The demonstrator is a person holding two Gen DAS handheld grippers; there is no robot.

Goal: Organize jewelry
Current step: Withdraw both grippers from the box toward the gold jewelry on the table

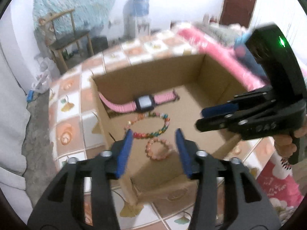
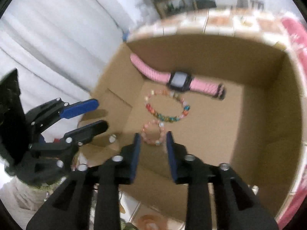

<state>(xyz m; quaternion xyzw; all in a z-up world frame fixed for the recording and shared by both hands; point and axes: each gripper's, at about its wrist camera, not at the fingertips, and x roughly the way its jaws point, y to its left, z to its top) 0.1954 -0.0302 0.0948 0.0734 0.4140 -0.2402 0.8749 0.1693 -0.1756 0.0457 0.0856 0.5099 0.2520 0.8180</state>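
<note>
Cardboard box [image 1: 216, 76]: open-topped, brown, standing on a desk [image 1: 69, 103] covered in a tiled orange-and-white pattern. One flap hangs down at the near side.

Contents, all lying flat on the box floor:
- Pink-strapped watch [image 1: 143, 103], dark square case with a pale face, stretched out along the far wall. One strap end runs up against the left wall of the box, the other ends in a dark clasp.
- Multicoloured bead bracelet [image 1: 151, 125], a wide loop, just in front of the watch and close to touching its case.
- Peach bead bracelet [image 1: 158, 149], a smaller ring, just in front of the multicoloured one. Whether the two touch cannot be told through the blur.

Left gripper [image 1: 154, 136]: black frame, blue pads, above the near left edge of the box and pointing down into it. Jaws spread; nothing pinched. In the left wrist view the peach bracelet shows in the gap between them, lying on the box floor.

Right gripper [image 2: 153, 138]: same build, over the near right part of the box, held by a hand [image 1: 287, 143] at its grip. Jaws spread; nothing pinched. In the right wrist view the peach bracelet [image 2: 153, 133] lies just beyond the tips.

Surroundings: pink cloth [image 1: 211, 44] beyond the box, a wooden chair [image 1: 67, 38], a water dispenser [image 1: 138, 13].
</note>
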